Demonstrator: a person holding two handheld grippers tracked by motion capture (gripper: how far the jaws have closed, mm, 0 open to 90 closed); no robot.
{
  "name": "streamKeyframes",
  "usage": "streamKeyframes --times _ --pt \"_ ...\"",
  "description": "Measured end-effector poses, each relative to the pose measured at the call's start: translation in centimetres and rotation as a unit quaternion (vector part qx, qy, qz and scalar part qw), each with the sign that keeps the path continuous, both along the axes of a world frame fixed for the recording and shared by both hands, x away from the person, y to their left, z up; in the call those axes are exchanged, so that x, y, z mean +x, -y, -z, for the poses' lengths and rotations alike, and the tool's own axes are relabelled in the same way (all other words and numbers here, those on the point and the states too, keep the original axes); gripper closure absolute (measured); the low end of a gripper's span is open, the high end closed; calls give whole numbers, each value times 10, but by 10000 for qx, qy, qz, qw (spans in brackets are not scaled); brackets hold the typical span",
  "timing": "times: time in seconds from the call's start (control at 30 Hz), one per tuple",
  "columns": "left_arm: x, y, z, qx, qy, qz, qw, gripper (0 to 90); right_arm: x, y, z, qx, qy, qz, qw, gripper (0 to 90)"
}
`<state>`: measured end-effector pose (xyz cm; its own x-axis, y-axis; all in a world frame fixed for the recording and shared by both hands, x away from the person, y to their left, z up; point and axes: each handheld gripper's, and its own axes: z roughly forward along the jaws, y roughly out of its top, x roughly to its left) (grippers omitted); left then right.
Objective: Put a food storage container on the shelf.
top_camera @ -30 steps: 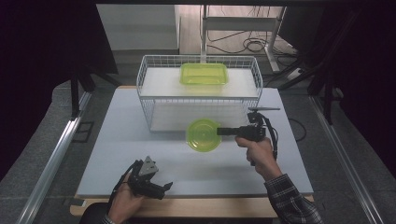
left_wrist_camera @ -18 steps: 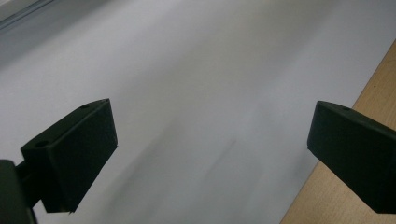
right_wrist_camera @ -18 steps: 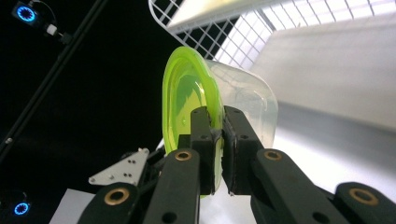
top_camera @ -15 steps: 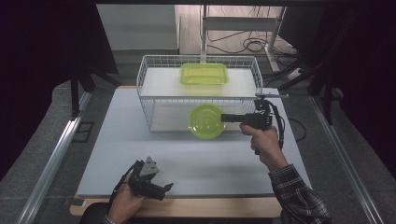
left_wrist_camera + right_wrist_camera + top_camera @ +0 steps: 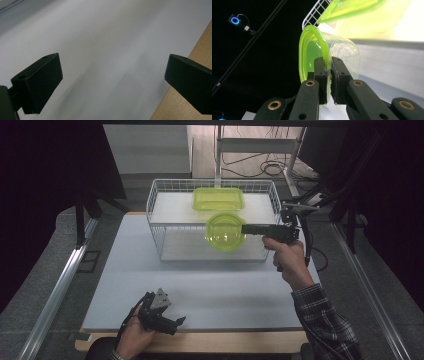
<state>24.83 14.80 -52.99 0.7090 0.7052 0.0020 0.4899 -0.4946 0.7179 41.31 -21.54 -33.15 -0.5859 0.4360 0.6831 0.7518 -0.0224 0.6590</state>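
My right gripper is clamped on the rim of the round green container, holding it up by the wire basket. Left gripper sits with jaws spread wide, low over the table.

Item count: two green plastic containers are present, one round bowl at frame center and one rectangular container directly above it in the frame. One white wire basket occupies the upper center. One tabletop spans the lower half. Two handheld grippers are present: one left gripper at lower left and one right gripper at center right.
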Motion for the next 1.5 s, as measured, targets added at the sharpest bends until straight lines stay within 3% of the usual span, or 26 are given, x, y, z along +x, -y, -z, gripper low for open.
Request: streamKeyframes --times 0.5,0.93,1.5 --pt "0 -1 0 10 16 6 10000 12 27 -11 -47 -48 440 303 9986 833" --pt "0 -1 0 13 23 -9 10000 13 51 -25 -63 -119 473 494 9976 833" --pt "0 -1 0 50 33 15 10000 13 83 -48 -69 -334 153 648 9972 829"
